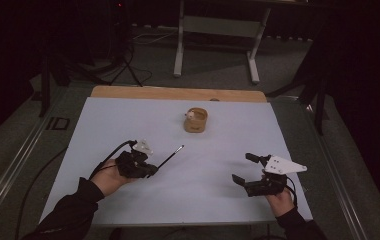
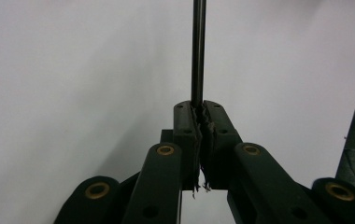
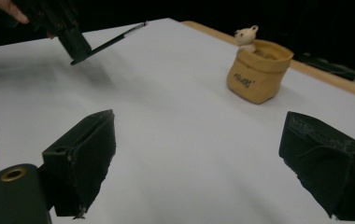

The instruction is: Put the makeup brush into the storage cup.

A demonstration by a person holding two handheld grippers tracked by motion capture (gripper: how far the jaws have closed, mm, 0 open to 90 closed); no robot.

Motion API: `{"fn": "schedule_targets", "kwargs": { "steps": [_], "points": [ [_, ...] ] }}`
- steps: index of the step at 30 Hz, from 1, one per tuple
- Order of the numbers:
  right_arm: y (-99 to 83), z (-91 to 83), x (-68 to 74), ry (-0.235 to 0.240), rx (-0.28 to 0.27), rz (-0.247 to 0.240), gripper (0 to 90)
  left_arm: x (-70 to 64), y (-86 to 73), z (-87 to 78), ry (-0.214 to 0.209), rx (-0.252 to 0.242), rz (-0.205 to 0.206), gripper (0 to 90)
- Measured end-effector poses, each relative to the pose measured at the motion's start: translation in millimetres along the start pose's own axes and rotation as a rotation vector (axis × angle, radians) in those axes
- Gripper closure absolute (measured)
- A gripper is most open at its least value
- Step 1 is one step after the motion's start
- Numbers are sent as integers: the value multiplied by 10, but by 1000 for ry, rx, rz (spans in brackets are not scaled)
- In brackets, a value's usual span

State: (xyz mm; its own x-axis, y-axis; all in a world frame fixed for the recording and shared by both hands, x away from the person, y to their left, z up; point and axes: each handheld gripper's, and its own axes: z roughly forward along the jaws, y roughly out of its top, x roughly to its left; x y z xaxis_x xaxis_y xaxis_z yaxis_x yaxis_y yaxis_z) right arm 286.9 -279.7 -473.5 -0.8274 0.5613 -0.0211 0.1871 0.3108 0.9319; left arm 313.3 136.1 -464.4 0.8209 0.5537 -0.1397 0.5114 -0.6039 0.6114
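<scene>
Black pen (image 2: 198, 51) clamped left, right jaws wide

Left gripper (image 2: 200, 112) jaws closed tight on thin dark rod (image 2: 198, 51); rod runs straight ahead from jaw tips, over white counter (image 2: 73, 70). Dark edge at far right.

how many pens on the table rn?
1. A dark pen with a pale tip, clamped in the left gripper and held over the white table cover, pointing toward the tan holder with a bear figure. Others could be hidden inside that holder.
</scene>
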Motion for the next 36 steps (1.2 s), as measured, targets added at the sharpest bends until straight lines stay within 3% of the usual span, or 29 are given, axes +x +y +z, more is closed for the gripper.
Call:
{"fn": "schedule_targets", "kwargs": {
  "steps": [5,9,15,17,23,29,32,36],
  "points": [
    [1,1,8,3,1,5,109,-17,68,30,-32,-45,-6,857],
    [12,-20,13,-18,-11,-4,109,-49,123,60,-19,-73,1,857],
    [3,-30,2,-25,-16,5,109,-79,187,57,-45,-121,-10,857],
    [4,-34,1,-26,-17,6,109,-57,209,59,-82,-158,-55,858],
    [2,-55,-13,-43,-23,19,109,-45,209,110,-91,-193,-85,857],
    [-29,-34,-40,-44,-7,35,109,-43,160,162,-61,-219,-110,857],
    [-36,-25,-44,-52,4,21,109,-39,136,193,-42,-228,-135,857],
    [-35,-31,-59,-42,-8,33,108,-49,99,219,-21,-242,-138,857]
  ]
}}
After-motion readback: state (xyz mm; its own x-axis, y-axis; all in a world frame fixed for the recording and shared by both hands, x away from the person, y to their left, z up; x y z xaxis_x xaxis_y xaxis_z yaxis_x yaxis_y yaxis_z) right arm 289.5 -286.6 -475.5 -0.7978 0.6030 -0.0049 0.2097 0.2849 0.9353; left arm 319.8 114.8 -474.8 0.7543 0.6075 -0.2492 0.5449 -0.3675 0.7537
